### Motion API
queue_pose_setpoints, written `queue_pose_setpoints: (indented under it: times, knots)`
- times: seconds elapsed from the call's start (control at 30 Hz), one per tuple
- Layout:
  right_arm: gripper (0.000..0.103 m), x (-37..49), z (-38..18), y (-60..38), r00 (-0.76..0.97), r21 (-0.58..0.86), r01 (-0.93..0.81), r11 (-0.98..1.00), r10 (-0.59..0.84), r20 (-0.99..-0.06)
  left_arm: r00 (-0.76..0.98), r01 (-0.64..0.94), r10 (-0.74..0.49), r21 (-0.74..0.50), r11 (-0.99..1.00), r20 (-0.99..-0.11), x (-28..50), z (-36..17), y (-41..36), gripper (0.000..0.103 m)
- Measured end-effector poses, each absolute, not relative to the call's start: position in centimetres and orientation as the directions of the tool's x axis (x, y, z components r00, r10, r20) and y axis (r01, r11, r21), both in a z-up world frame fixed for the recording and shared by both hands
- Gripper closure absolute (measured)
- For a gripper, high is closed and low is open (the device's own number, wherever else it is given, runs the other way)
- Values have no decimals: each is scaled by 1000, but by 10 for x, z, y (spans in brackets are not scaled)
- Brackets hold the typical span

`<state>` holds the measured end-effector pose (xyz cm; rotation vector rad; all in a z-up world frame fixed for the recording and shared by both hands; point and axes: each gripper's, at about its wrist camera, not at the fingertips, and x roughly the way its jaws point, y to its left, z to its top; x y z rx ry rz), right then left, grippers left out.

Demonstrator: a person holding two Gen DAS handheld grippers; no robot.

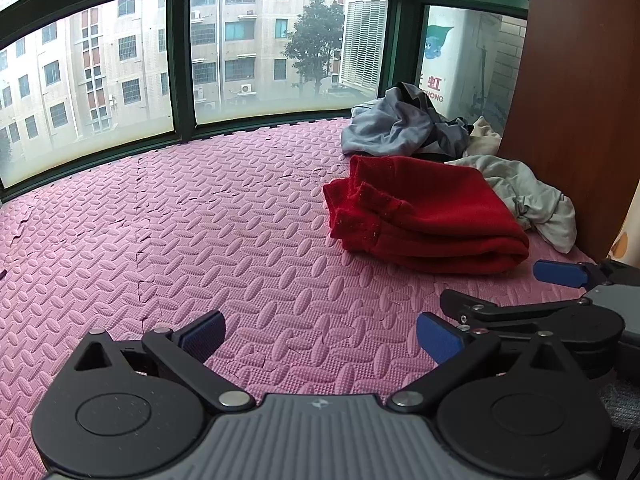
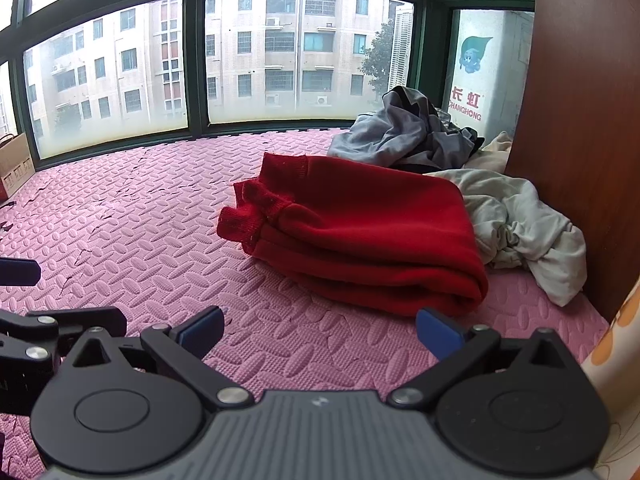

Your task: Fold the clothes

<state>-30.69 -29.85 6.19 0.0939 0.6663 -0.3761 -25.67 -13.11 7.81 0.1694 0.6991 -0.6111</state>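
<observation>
A red sweater (image 1: 424, 212) lies folded in a thick bundle on the pink foam mat (image 1: 200, 220); it also shows in the right wrist view (image 2: 360, 232). My left gripper (image 1: 320, 336) is open and empty over the mat, short of the sweater. My right gripper (image 2: 320, 332) is open and empty, just short of the sweater's near edge. The right gripper's blue finger (image 1: 560, 274) shows at the right of the left wrist view. The left gripper's finger (image 2: 20, 272) shows at the left edge of the right wrist view.
A crumpled grey garment (image 2: 404, 132) lies behind the sweater by the window. A pale grey-white garment (image 2: 528, 232) lies to its right against a brown wooden panel (image 2: 580, 140). Dark-framed windows (image 2: 196, 60) bound the mat. A cardboard box (image 2: 14, 160) stands far left.
</observation>
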Motion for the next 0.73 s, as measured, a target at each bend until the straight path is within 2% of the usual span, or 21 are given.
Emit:
queue_pose_setpoints:
  times: [0.73]
  knots:
    - [0, -301, 53, -297, 696, -47, 376, 925, -316, -645, 588, 578, -465, -58, 814, -662, -249, 71, -134, 0]
